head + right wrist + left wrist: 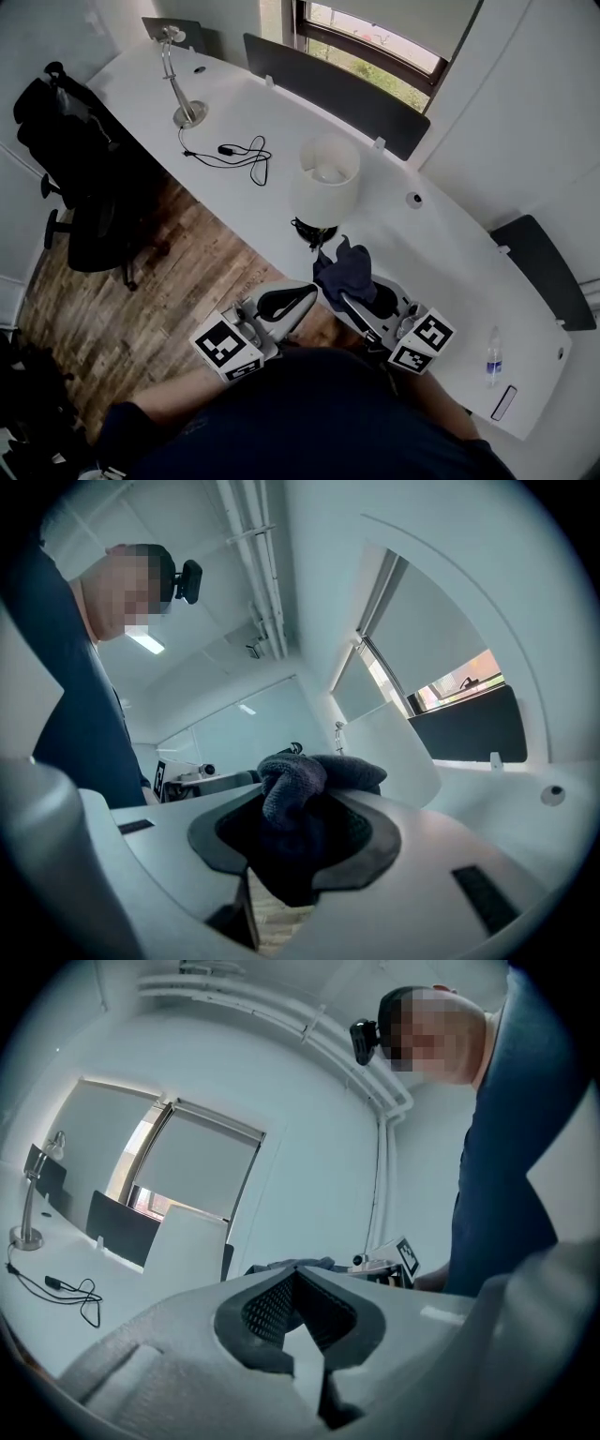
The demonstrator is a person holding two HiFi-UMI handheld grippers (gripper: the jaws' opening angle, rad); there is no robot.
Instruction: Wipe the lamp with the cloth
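Right gripper fingers pinch the dark cloth.

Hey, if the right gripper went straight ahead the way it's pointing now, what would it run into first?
Probably the lamp: the right gripper, shut on the cloth, points at it just ahead on the desk, so the cloth would touch first. Depth is unclear.

Bare table lies open right of the lamp; a loose cable obstructs the left side.
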